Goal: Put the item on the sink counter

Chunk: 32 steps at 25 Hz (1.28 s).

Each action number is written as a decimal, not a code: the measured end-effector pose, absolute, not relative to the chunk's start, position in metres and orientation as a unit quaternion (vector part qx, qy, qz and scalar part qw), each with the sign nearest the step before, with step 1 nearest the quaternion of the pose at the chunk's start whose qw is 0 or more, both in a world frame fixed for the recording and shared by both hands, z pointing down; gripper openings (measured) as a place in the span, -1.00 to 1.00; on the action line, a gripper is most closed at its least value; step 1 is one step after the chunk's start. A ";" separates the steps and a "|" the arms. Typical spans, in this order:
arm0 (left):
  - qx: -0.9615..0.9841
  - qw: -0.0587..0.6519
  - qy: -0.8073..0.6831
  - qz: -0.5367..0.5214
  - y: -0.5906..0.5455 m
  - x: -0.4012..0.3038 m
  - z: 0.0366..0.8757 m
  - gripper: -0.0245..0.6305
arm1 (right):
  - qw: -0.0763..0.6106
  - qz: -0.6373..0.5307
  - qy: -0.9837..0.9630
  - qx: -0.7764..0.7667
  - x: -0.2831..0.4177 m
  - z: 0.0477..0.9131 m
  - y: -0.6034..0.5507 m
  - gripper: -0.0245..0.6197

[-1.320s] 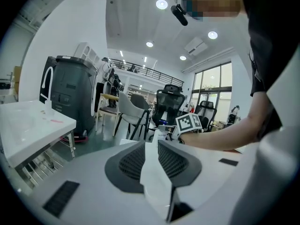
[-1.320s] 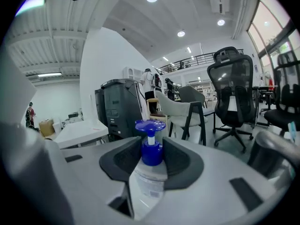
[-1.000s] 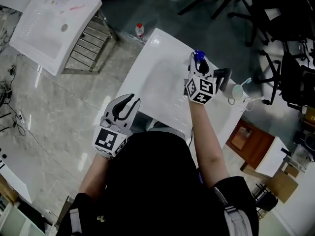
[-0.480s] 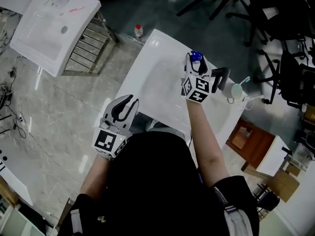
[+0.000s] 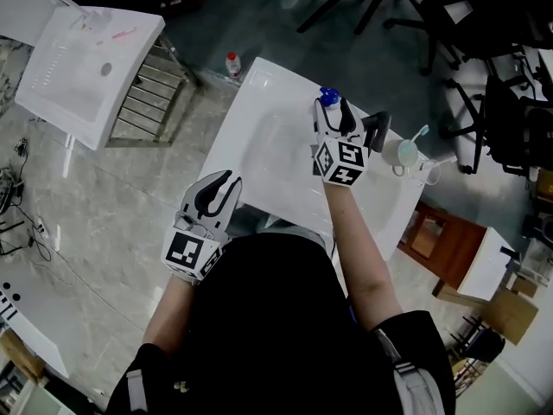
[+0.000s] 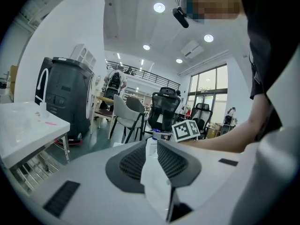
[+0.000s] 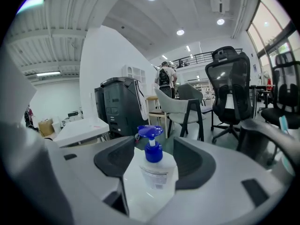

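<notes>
A clear soap bottle with a blue pump (image 5: 327, 98) stands upright on the far rim of the white sink counter (image 5: 259, 158). My right gripper (image 5: 333, 112) is around it. In the right gripper view the bottle (image 7: 157, 172) sits between the two pads, the jaws of the right gripper (image 7: 153, 150) are opening, and a thin gap shows on each side. My left gripper (image 5: 219, 184) hovers at the counter's near edge, well apart from the bottle. In the left gripper view the left gripper (image 6: 151, 149) has its jaws drawn to a narrow slit with nothing in it.
A black faucet (image 5: 378, 129) rises just right of the bottle, with a pale cup holding a toothbrush (image 5: 404, 154) beyond it. A second white sink on a metal rack (image 5: 79, 69) stands at the far left. A small bottle (image 5: 232, 62) sits on the floor. Office chairs (image 5: 501, 102) crowd the right.
The right jaws have spread apart around the soap bottle, which now stands on the counter on its own. The left gripper has stayed where it was.
</notes>
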<state>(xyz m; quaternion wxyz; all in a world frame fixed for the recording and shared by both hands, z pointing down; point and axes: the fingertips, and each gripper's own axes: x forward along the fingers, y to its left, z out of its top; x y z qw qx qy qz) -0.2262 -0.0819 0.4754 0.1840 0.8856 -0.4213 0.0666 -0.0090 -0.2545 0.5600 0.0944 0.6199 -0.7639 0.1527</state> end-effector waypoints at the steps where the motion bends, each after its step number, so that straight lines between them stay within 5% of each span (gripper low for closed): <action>1: 0.887 0.184 -0.419 0.066 -0.084 -0.225 0.474 -0.65 | 0.090 0.157 -0.765 0.619 -0.009 0.557 -0.251 -0.17; 21: 0.938 0.152 -0.309 0.049 -0.108 -0.102 0.443 -0.65 | -0.007 0.148 -0.802 0.579 0.048 0.426 -0.139 -0.19; 25: 0.946 0.146 -0.284 0.048 -0.105 -0.070 0.438 -0.65 | -0.015 0.130 -0.788 0.601 0.086 0.404 -0.110 -0.43; 32: 0.956 0.138 -0.254 0.046 -0.101 -0.030 0.430 -0.65 | 0.004 0.107 -0.767 0.632 0.139 0.384 -0.065 -0.58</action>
